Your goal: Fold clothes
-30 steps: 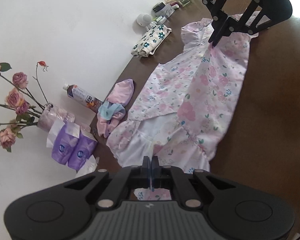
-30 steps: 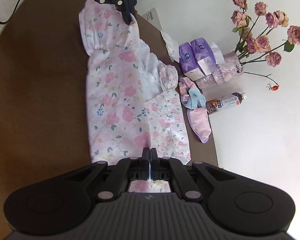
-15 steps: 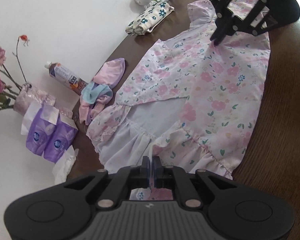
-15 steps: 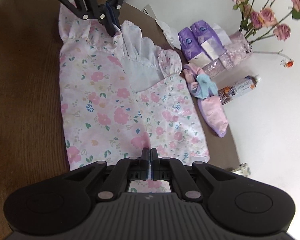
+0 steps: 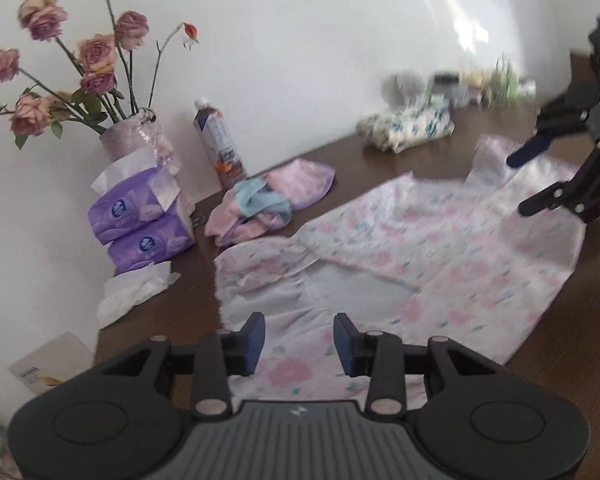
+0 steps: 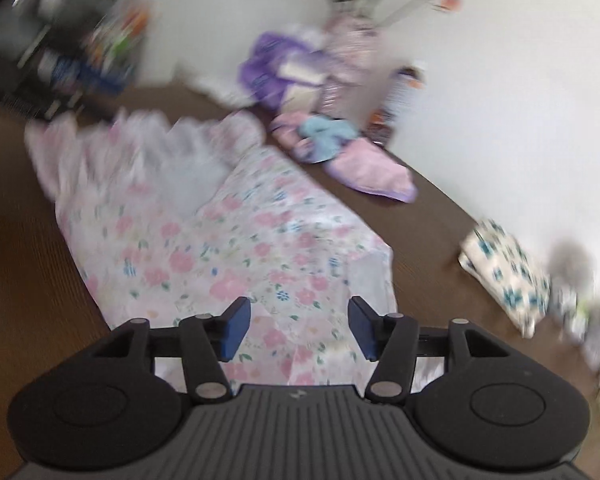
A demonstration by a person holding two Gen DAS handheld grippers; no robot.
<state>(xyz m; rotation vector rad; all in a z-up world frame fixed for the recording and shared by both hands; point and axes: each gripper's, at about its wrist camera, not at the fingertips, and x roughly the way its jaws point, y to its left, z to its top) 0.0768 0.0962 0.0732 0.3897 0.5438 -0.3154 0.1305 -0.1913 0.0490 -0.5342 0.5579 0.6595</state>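
Observation:
A pink floral dress (image 5: 440, 248) lies flat on the brown table (image 5: 572, 336), one long side folded over the middle so a patch of pale lining shows. My left gripper (image 5: 299, 338) stands open just above the ruffled hem end, nothing between its blue pads. In the left wrist view my right gripper (image 5: 528, 178) stands open over the sleeve end at the far right. The right wrist view is blurred; there my right gripper (image 6: 298, 328) is open over the dress (image 6: 236, 256).
Along the wall stand a vase of pink roses (image 5: 132, 136), purple tissue packs (image 5: 140, 224), a drink bottle (image 5: 220, 148), a heap of small pink and blue clothes (image 5: 272, 200) and a folded white floral cloth (image 5: 408, 128). Crumpled tissue (image 5: 136, 292) lies by the table's corner.
Both grippers were shut on the dress ends; they laid the fold down, opened and let go. Both views have swung up toward the wall.

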